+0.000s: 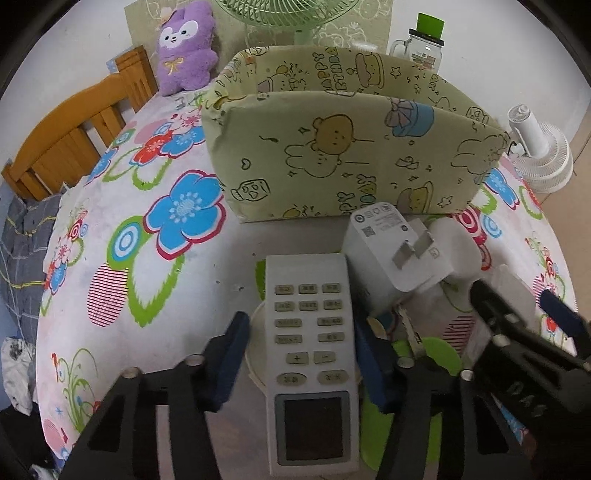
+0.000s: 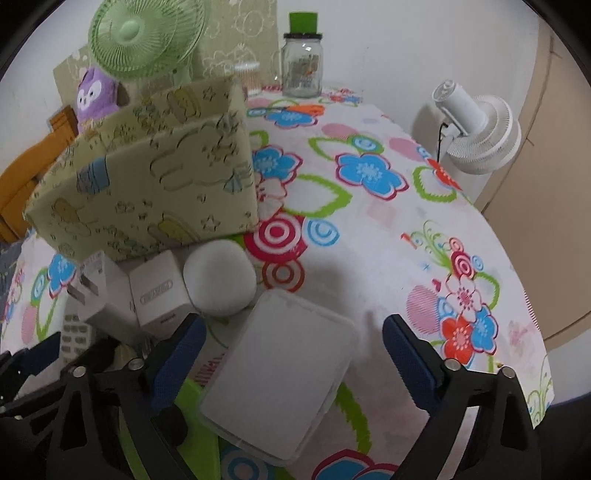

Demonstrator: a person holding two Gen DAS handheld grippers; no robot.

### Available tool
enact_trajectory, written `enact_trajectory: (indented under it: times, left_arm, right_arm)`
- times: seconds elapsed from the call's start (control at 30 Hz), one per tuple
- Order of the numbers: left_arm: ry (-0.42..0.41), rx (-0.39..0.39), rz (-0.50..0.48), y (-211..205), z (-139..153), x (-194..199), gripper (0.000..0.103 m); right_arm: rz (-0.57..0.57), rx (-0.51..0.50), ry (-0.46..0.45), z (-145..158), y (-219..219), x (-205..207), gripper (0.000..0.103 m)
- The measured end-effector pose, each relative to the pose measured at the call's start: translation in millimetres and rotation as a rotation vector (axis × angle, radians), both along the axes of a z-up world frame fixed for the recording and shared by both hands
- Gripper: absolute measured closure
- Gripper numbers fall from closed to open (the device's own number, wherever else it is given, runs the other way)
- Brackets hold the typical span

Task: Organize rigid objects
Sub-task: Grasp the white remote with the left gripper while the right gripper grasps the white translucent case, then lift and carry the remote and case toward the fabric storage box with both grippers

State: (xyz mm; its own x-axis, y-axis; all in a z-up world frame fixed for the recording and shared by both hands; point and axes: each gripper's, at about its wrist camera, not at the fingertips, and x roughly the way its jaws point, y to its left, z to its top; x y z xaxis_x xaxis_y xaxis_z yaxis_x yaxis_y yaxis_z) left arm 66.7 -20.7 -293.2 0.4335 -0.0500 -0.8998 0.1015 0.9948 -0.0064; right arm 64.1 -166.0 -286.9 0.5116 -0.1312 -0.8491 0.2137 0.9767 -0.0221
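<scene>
My left gripper (image 1: pixel 301 354) is open, its blue pads either side of a white remote control (image 1: pixel 312 354) lying on the table. A white plug adapter (image 1: pixel 395 251) lies just beyond it, in front of the pale green cartoon-print storage box (image 1: pixel 351 147). My right gripper (image 2: pixel 291 365) is open around a flat white rectangular case (image 2: pixel 284 380). In the right wrist view a white cube charger (image 2: pixel 157 291), the plug adapter (image 2: pixel 99 291) and a white round speaker (image 2: pixel 221 277) sit by the box (image 2: pixel 147 184). The right gripper shows at the right of the left wrist view (image 1: pixel 517 325).
The table has a flowered cloth (image 2: pixel 369 221). A green fan (image 2: pixel 144 33), a purple plush toy (image 1: pixel 186 48) and a glass jar with green lid (image 2: pixel 303 62) stand at the back. A white fan (image 2: pixel 480 129) stands off the right edge. A wooden chair (image 1: pixel 74 136) is at left.
</scene>
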Motion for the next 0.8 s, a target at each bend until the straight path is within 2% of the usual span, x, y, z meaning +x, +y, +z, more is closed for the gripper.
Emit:
enact_trajectory:
  times: [0.03, 0.07, 0.23, 0.43, 0.8]
  left_arm:
    - [0.002, -0.002, -0.008, -1.2, 0.6, -0.7, 0.056]
    - [0.003, -0.004, -0.012, -2.1, 0.6, -1.0, 0.056]
    - [-0.002, 0.008, -0.005, -5.9, 1.4, -4.0, 0.057]
    - [0.006, -0.003, 0.002, -3.2, 1.3, -1.9, 0.058]
    - [0.013, -0.026, 0.033, 1.1, 13.8, -3.1, 0.058]
  right_arm:
    - [0.008, -0.003, 0.016, -2.6, 1.7, 0.3, 0.011]
    - [0.011, -0.005, 0.025, -4.5, 2.6, 0.1, 0.014]
    - [-0.011, 0.04, 0.062, -13.1, 3.2, -3.5, 0.023]
    - [0.025, 0.021, 0.07, -12.6, 12.7, -2.5, 0.041]
    - [0.058, 0.012, 0.01, 14.9, 20.4, -1.8, 0.042]
